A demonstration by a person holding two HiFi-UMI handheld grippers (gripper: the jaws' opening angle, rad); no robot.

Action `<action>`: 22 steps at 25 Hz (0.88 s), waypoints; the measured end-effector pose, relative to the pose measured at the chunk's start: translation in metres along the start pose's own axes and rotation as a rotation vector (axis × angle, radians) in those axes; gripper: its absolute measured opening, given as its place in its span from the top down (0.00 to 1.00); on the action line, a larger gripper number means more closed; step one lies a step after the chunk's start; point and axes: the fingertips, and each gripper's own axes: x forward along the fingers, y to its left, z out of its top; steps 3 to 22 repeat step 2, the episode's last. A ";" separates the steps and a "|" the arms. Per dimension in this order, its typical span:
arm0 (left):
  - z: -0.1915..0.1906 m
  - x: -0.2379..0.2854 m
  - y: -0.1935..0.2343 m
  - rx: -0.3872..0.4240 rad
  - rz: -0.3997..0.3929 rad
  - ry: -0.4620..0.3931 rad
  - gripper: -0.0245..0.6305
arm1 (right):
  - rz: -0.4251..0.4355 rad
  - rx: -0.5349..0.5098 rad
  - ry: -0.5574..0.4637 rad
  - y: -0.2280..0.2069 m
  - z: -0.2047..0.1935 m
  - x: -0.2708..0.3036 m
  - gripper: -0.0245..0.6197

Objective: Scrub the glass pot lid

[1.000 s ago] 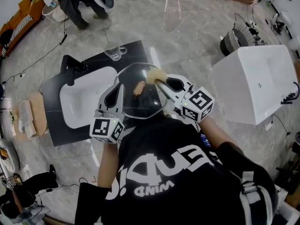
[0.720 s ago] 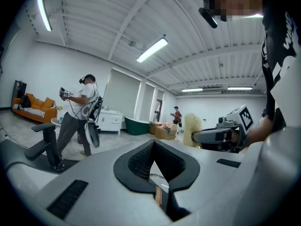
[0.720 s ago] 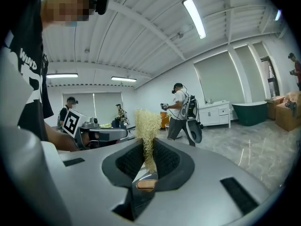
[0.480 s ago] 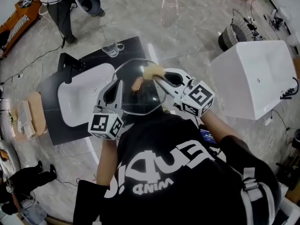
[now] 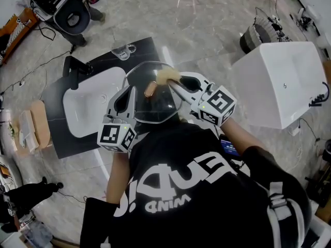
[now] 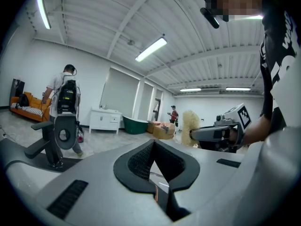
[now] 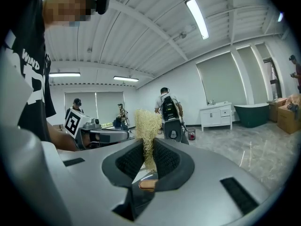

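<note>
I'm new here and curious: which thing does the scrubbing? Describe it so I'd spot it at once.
Find the white sink set in black; just right of it a glass pot lid is held up. At the lid's far edge, pinched in the jaws of the right gripper, is the scrubber: a pale yellow, straw-like tuft, the only fuzzy thing there.

Head camera overhead — tool cameras face-to-face

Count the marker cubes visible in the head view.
2. One cube on the left gripper, lower left of the glass pot lid; the other cube on the right gripper, right of the lid. None seems hidden.
</note>
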 end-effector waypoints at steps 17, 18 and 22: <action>-0.003 -0.002 0.000 -0.001 0.001 0.001 0.94 | -0.002 0.003 -0.008 0.001 -0.001 0.001 0.89; -0.003 -0.002 0.000 -0.001 0.001 0.001 0.94 | -0.002 0.003 -0.008 0.001 -0.001 0.001 0.89; -0.003 -0.002 0.000 -0.001 0.001 0.001 0.94 | -0.002 0.003 -0.008 0.001 -0.001 0.001 0.89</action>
